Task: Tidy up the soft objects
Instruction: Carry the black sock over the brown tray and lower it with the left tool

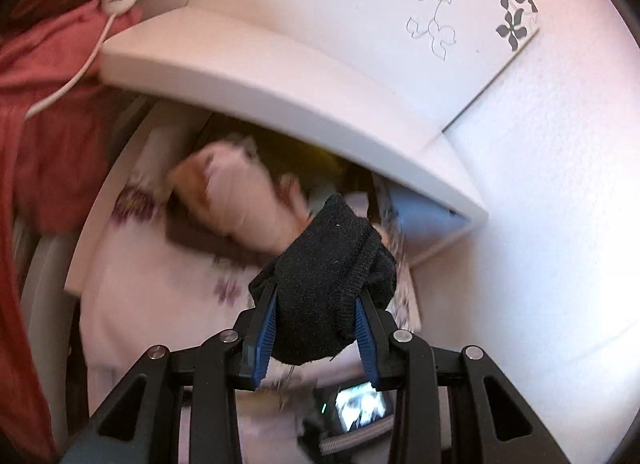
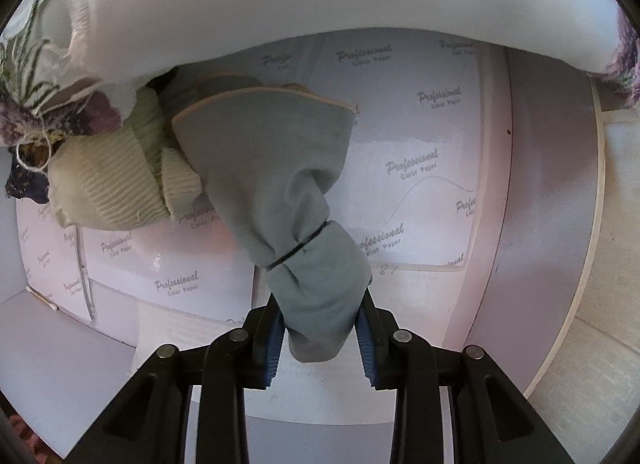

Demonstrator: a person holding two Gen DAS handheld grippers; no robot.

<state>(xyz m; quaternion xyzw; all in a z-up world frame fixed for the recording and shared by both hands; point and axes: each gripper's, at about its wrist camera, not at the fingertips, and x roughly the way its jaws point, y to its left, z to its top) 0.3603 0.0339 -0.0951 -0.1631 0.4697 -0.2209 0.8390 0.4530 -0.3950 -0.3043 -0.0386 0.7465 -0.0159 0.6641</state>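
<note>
- Right wrist view: drawer floor (image 2: 420,184) lined with white sheets printed "Professional Color Paper", lying beyond the jaws.
- Cream ribbed knit (image 2: 116,180) rests on the liner, left of the jaws and further out.
- Left wrist view: pale floral-print fabric (image 1: 160,284) under the white shelf edge (image 1: 280,96), left of the jaws; blurred.
</note>
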